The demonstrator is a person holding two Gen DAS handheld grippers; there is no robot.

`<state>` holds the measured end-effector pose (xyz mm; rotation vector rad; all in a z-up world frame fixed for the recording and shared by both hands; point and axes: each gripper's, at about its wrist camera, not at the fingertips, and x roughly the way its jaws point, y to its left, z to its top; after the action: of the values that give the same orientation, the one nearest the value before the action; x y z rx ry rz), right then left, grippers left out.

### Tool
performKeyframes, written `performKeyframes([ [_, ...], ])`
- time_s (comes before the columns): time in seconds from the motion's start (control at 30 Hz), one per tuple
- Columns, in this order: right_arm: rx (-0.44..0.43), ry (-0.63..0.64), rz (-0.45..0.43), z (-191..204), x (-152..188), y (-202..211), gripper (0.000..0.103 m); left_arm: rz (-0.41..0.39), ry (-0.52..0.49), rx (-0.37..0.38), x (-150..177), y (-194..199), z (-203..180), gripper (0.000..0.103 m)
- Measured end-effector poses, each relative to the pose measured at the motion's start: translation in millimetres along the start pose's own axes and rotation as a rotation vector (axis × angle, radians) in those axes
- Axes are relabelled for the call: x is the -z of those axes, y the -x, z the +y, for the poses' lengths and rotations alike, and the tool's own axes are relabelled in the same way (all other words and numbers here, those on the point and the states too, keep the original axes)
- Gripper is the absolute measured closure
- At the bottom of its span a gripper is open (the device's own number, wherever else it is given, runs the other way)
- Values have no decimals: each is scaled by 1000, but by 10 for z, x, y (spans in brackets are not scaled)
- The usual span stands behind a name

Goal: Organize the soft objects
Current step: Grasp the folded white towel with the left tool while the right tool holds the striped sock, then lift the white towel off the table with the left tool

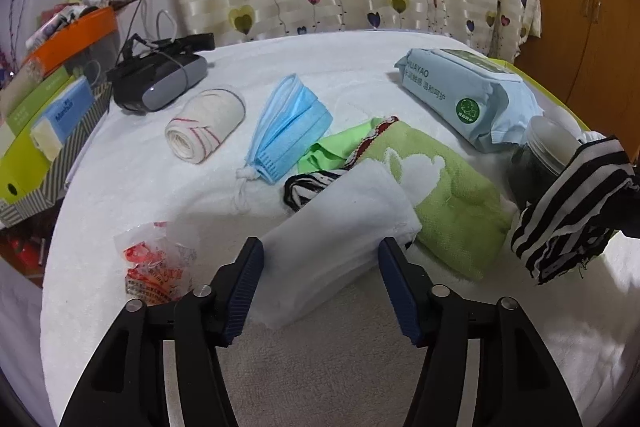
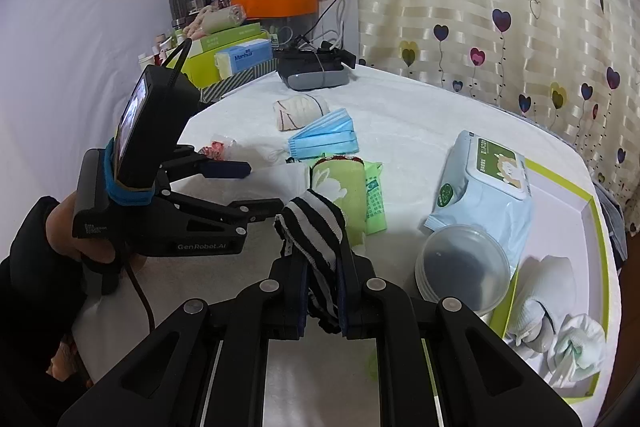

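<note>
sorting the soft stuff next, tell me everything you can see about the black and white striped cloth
The black and white striped cloth is a thin, knit-looking fabric, crumpled and frayed at the edges. It is pinched between the shut jaws of the right gripper, with a bunch sticking out past the fingertips, lifted above the green towel.

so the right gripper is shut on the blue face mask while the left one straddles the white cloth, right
Not quite. The right gripper is shut on the striped black-and-white cloth, as the right wrist view shows. The blue face mask lies untouched on the table. The left gripper does straddle the white cloth.
</note>
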<state>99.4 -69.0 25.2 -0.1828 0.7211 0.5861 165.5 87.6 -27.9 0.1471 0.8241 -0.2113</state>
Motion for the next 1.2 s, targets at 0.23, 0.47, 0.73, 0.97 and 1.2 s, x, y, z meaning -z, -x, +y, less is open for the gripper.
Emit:
performKeyframes([
  [0.23,4,0,-12,18,-8,51,91,-2,24,-44,47,101,41,85],
  [0.47,1,0,-28,43,-4,139,91,-11,100,-71,119,221,53,102],
  [0.73,3,-3,-40,45,13,209,91,-56,114,-45,158,394,55,103],
  [0.97,3,-8,-37,28,2,194,91,-59,10,7,71,307,96,53],
  [1.2,8,-17,-34,5,-29,150,91,6,-153,11,-10,31,62,52],
])
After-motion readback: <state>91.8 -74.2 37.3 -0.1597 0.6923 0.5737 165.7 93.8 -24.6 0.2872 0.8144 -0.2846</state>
